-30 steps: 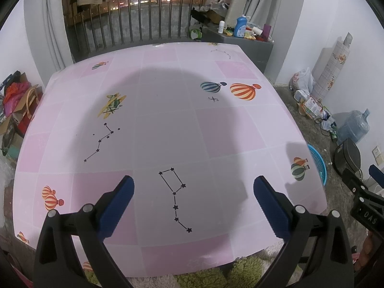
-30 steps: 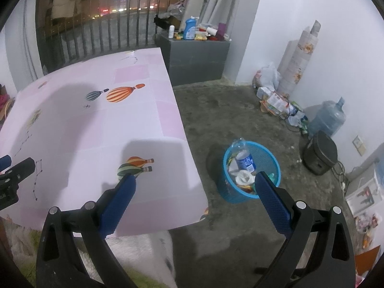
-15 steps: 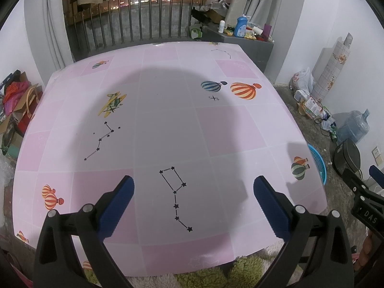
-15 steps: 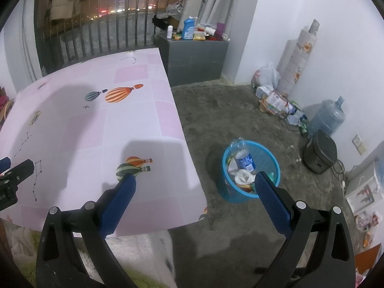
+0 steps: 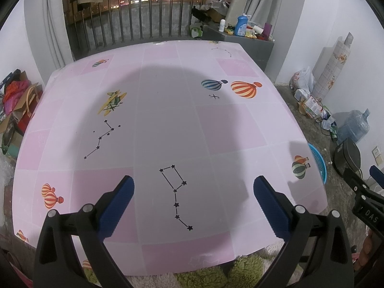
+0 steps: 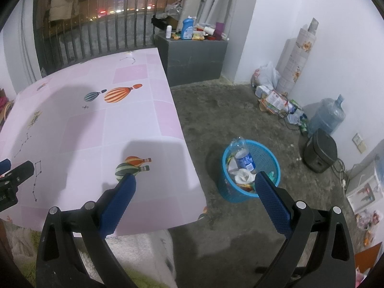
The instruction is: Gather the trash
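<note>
A blue plastic trash basket stands on the concrete floor right of the table; it holds a clear plastic bottle with a blue label and crumpled wrappers. Its rim also shows in the left wrist view. My left gripper is open and empty above the near edge of the pink table. My right gripper is open and empty, over the table's right corner with the basket just beyond its right finger. I see no loose trash on the table.
A grey cabinet with bottles stands at the back by the railing. Bags and packets, a water jug and a black appliance sit along the right wall. A green fuzzy rug lies below the table's near edge.
Hardly anything moved: the right wrist view has crept slightly left and forward; both grippers stay open and empty.
</note>
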Demonstrator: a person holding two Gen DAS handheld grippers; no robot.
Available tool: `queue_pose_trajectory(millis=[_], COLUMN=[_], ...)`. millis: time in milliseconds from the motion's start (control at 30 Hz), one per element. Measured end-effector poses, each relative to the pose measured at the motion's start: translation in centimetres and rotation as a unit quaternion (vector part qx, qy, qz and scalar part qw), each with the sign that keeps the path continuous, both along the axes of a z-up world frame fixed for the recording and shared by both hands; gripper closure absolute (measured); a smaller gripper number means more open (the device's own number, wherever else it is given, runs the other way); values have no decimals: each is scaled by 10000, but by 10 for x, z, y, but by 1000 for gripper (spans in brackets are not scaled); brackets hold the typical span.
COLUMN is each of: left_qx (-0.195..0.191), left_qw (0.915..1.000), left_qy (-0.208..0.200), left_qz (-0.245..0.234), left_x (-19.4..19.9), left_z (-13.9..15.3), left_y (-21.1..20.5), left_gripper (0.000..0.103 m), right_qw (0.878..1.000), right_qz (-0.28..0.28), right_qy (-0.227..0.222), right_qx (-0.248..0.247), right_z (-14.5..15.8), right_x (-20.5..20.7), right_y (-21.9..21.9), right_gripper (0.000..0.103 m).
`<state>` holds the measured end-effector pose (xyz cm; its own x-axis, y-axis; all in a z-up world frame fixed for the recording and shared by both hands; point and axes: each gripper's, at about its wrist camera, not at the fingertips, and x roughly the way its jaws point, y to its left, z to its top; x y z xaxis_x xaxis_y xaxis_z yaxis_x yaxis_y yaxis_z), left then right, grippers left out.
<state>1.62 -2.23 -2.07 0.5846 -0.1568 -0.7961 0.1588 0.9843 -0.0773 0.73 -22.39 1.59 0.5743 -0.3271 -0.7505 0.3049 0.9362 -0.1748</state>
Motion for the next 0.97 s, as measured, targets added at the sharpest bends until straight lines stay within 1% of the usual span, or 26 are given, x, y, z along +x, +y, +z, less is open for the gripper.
queue_pose_trajectory(millis=[467, 667, 967], left_qx=[-1, 9, 1], left_qw=[10000, 10000, 9999], left_qy=[15, 63, 95], left_qz=[-3, -38, -66], left_x=[-1, -6, -4], left_z=[-1, -7, -4], left_y=[1, 1, 3], left_gripper=[6, 6, 6], right_qw=[10000, 10000, 10000], right_qz=[-14, -72, -73], right_qy=[-4, -13, -16], right_qx=[12, 45, 47], right_z=[1, 0, 0], right_x=[-2, -6, -6], right_y=[-2, 0, 0], right_gripper=[8, 8, 8])
